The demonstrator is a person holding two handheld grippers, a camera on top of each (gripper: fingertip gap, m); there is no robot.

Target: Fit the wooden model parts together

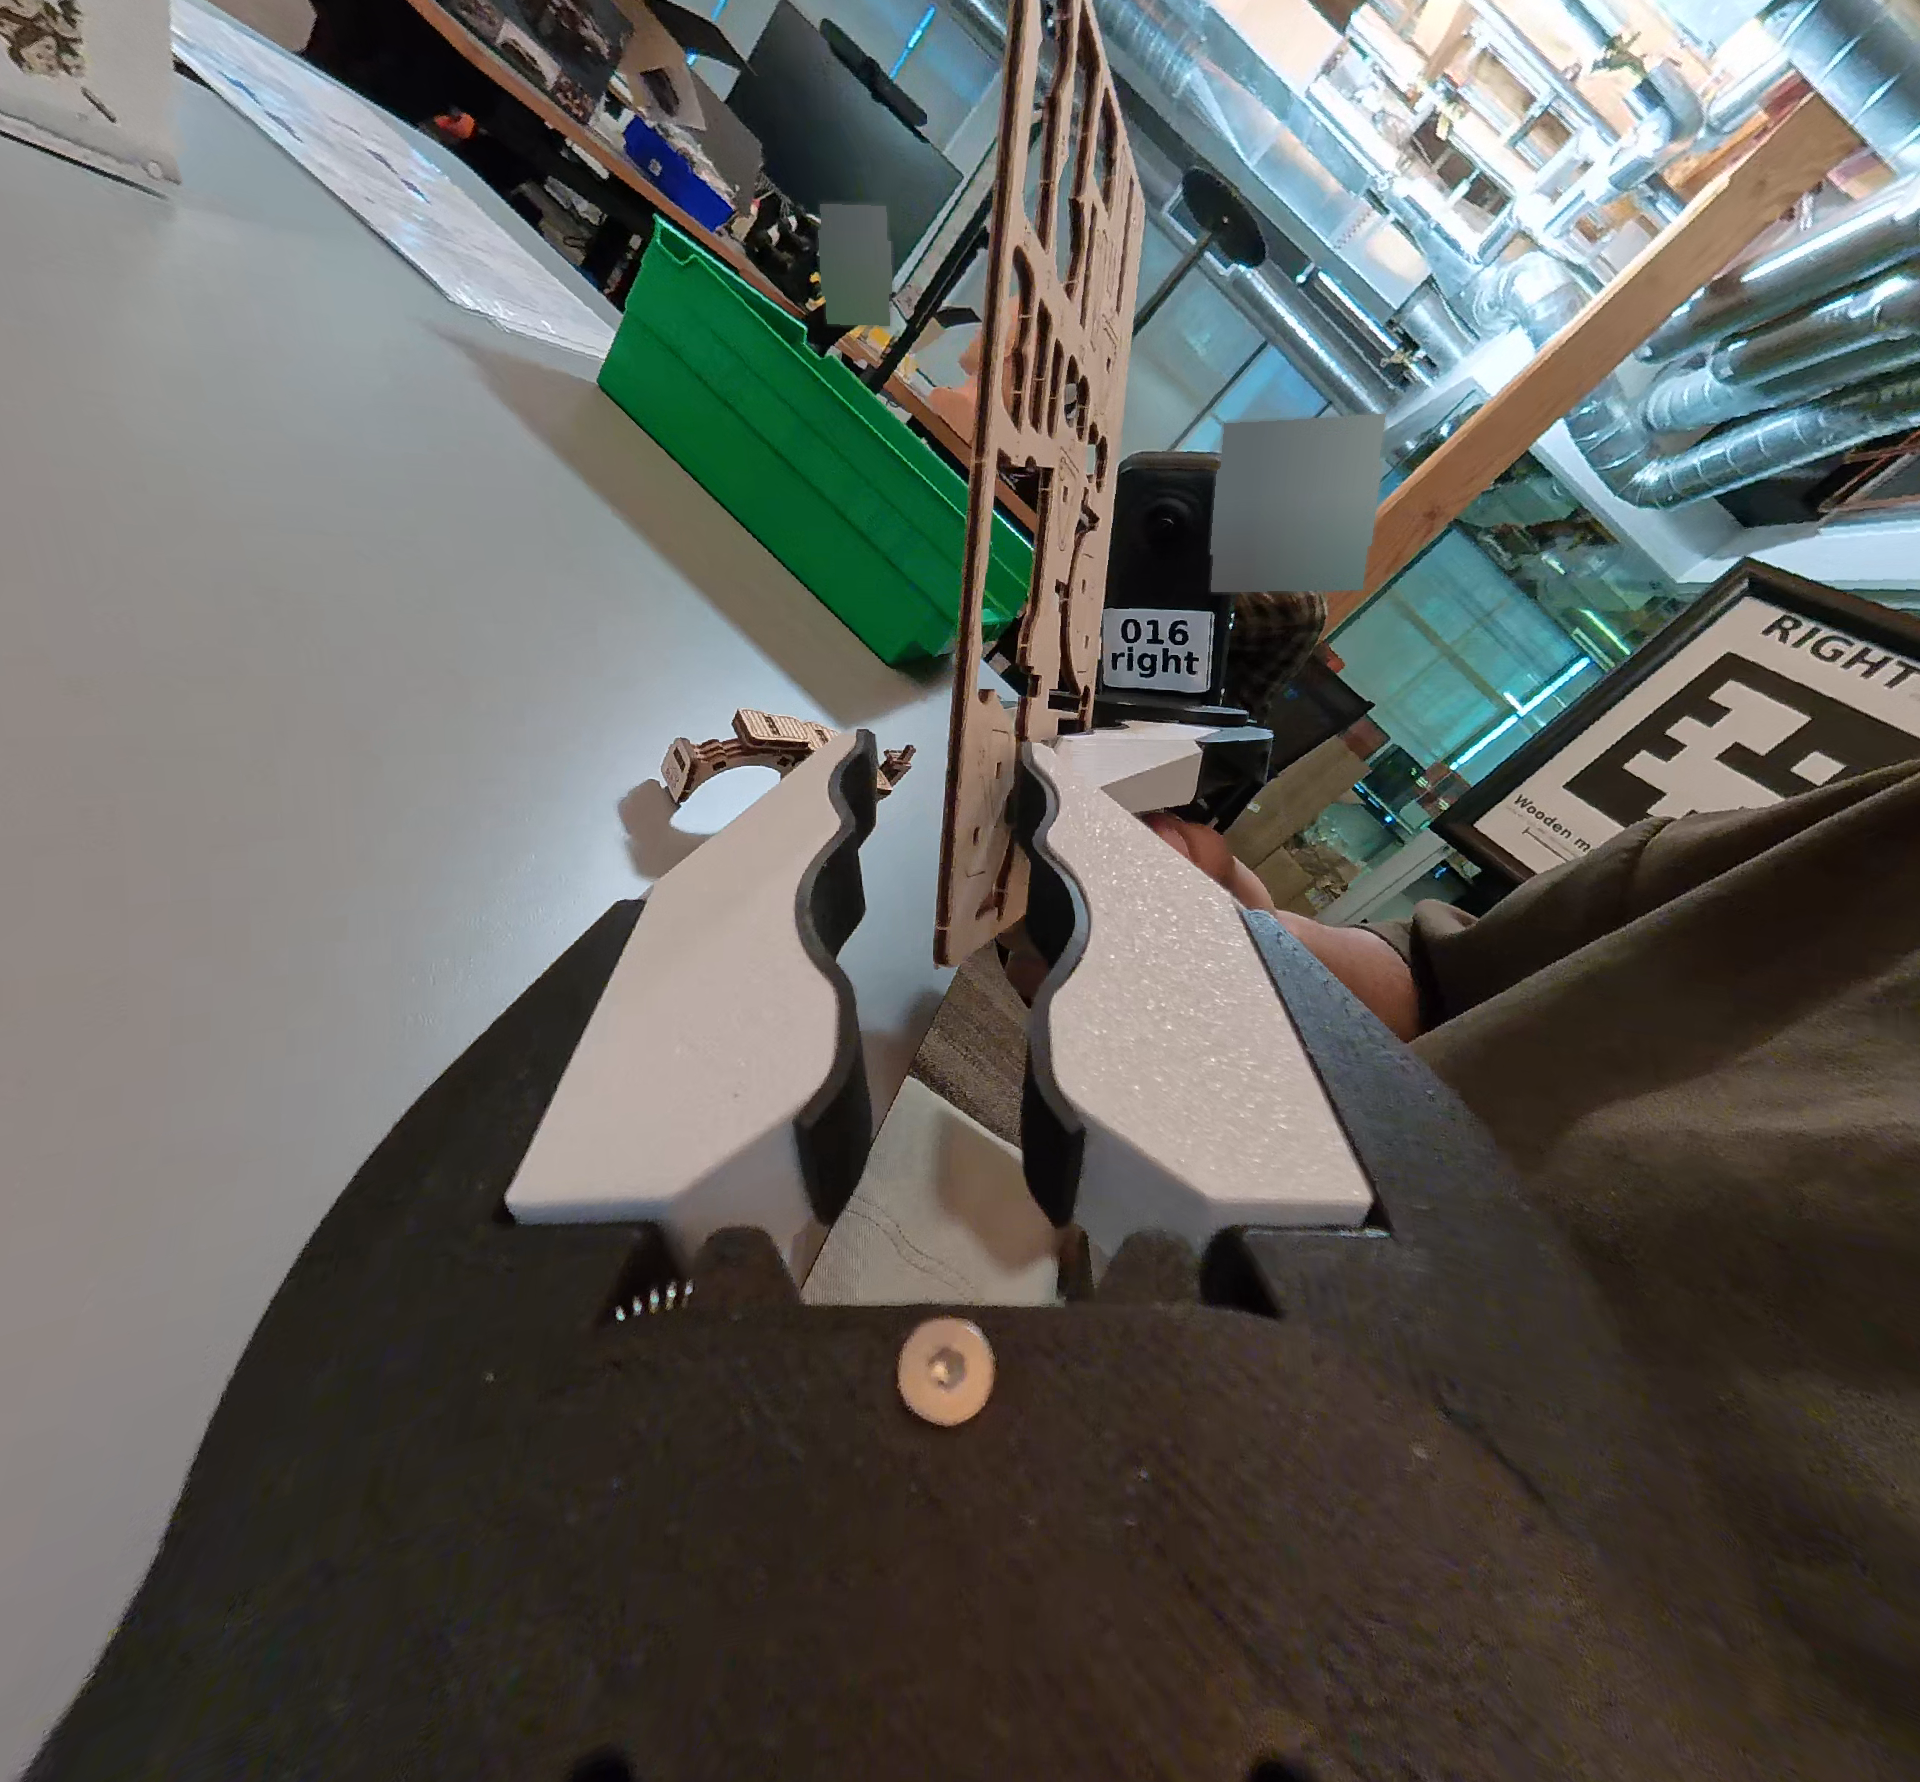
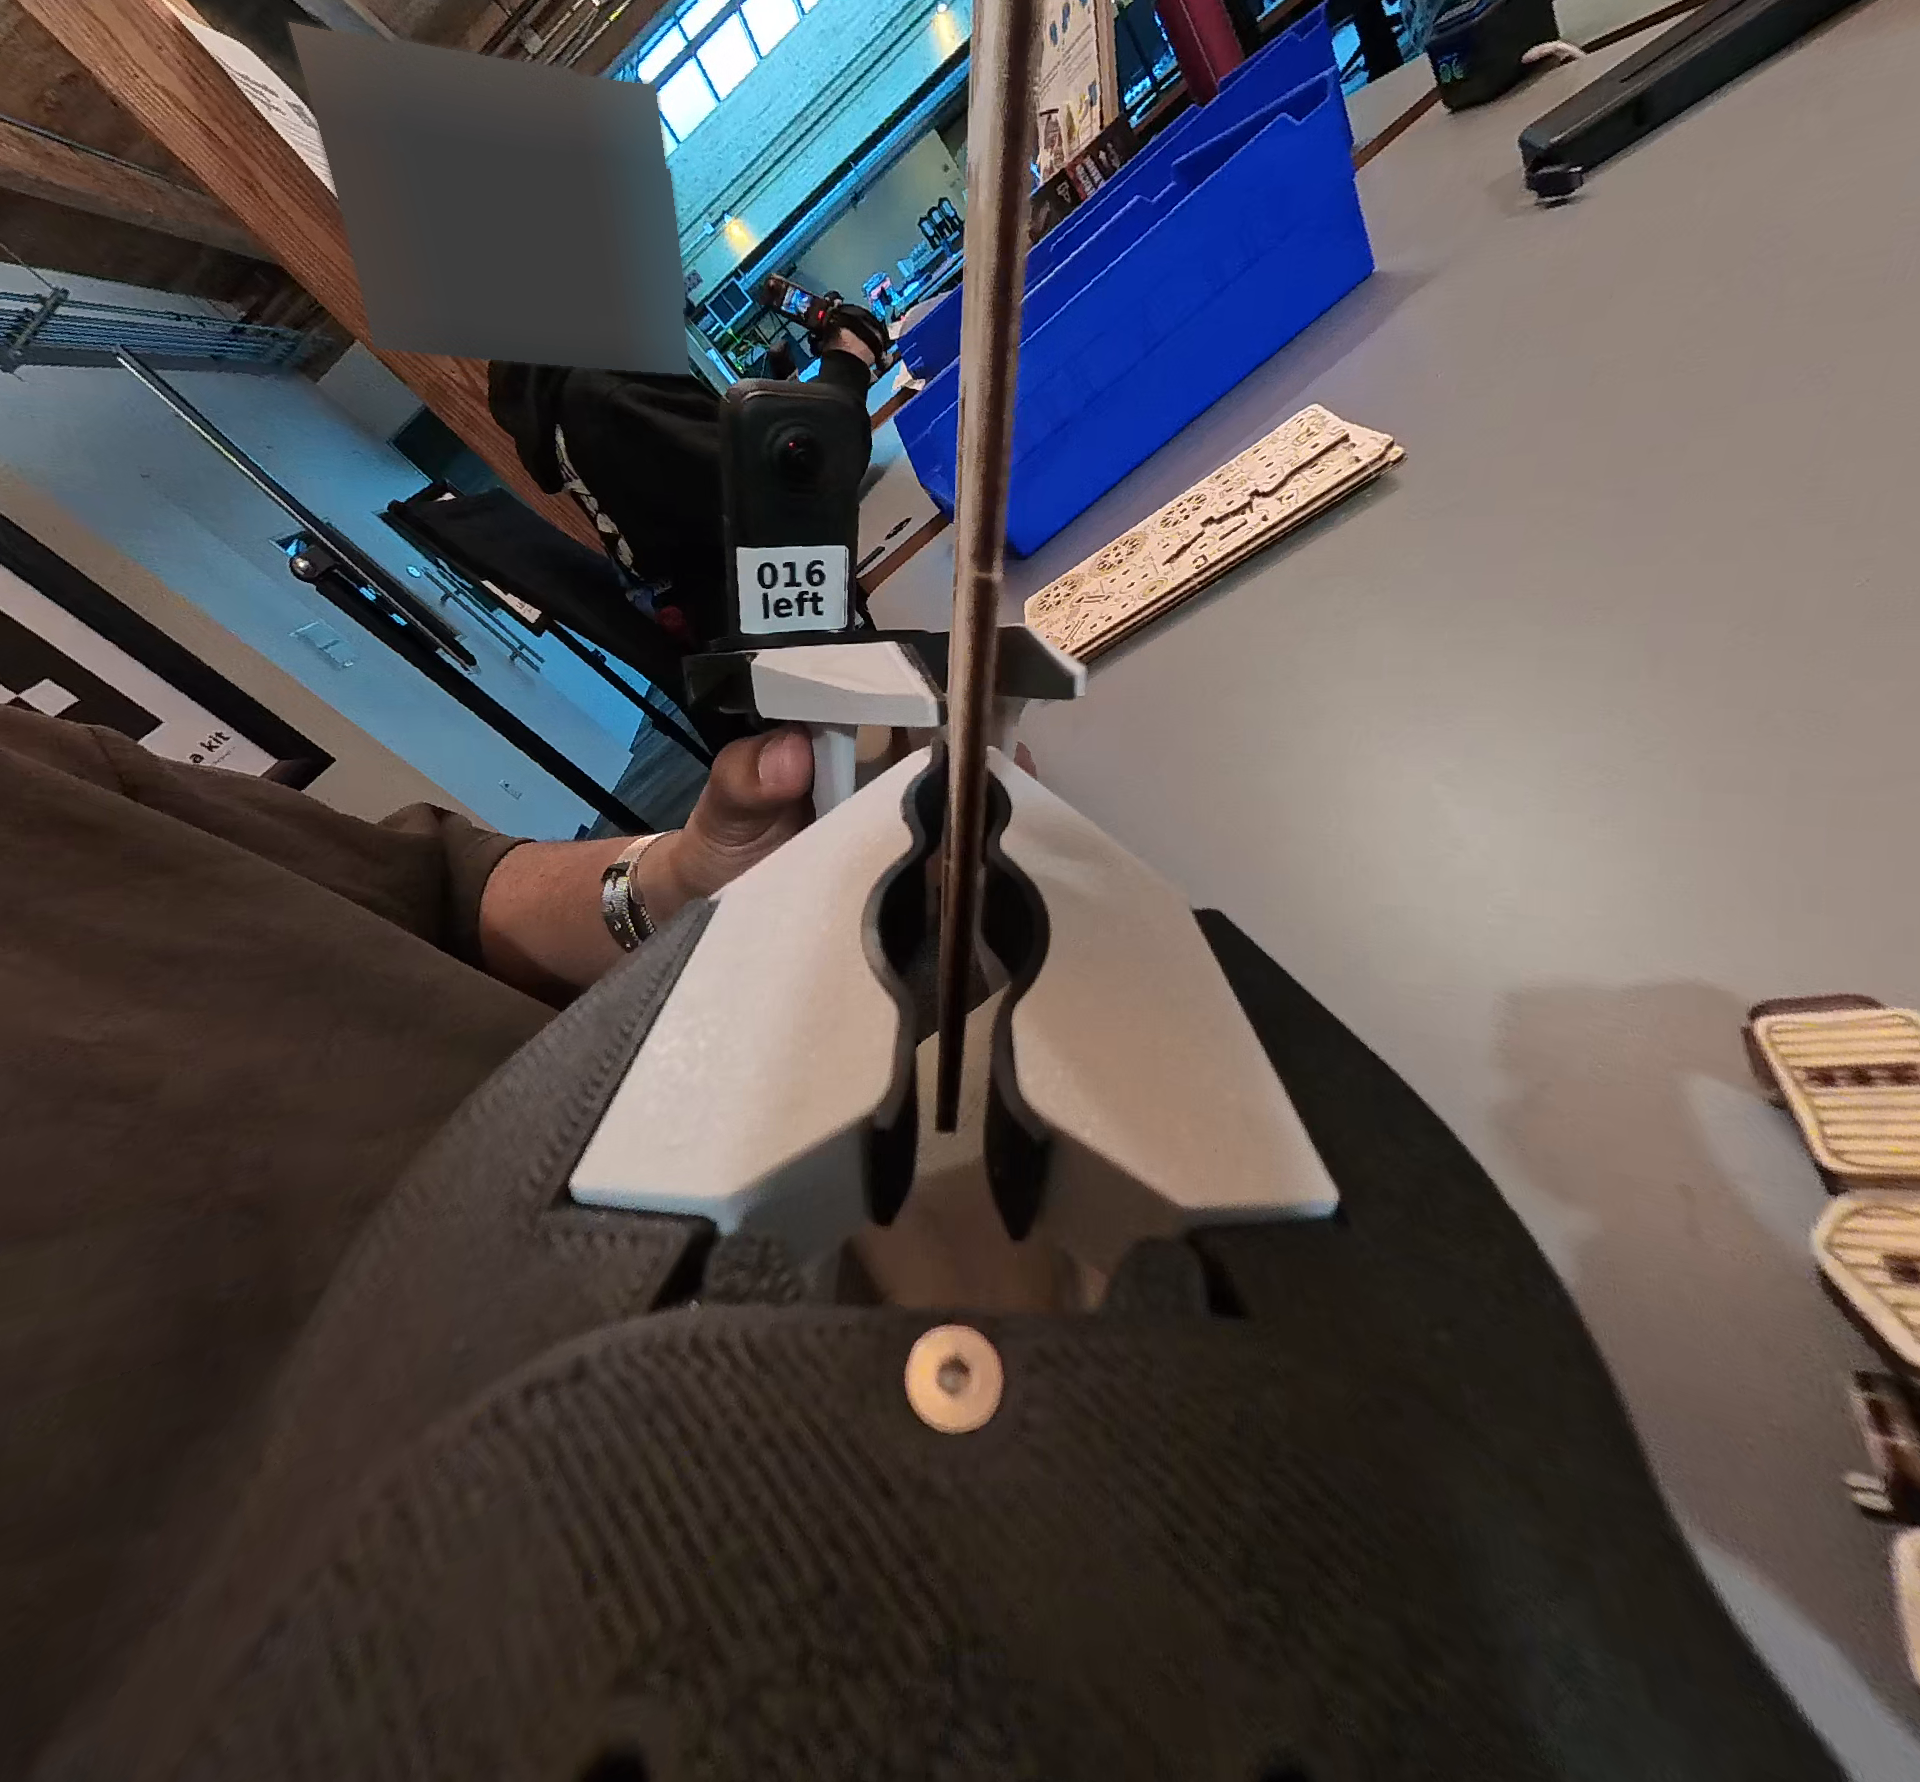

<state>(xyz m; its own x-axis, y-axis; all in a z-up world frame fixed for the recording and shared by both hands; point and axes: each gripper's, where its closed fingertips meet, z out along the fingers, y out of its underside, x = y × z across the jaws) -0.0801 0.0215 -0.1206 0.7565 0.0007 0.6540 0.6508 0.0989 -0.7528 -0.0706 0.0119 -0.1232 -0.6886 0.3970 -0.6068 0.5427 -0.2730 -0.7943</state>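
A laser-cut wooden sheet (image 1: 1060,330) stands upright on edge between both grippers. My right gripper (image 2: 961,776) is shut on the sheet (image 2: 987,382), which shows edge-on in the right wrist view. My left gripper (image 1: 945,766) is open, with its fingers on either side of the sheet's lower corner; the sheet lies close to the right finger (image 1: 1143,953) and a gap shows on the left side. The right gripper (image 1: 1132,766) shows behind the sheet in the left wrist view. A small assembled wooden piece (image 1: 748,745) lies on the grey table (image 1: 260,589).
A green bin (image 1: 790,465) and printed sheets (image 1: 395,174) lie on the table to the left. A blue bin (image 2: 1143,298), a stack of wooden sheets (image 2: 1216,537) and loose slatted wooden parts (image 2: 1849,1088) lie to the right. The holder's sleeve (image 2: 208,1005) is close by. Left and right tips are no more than a few centimetres apart.
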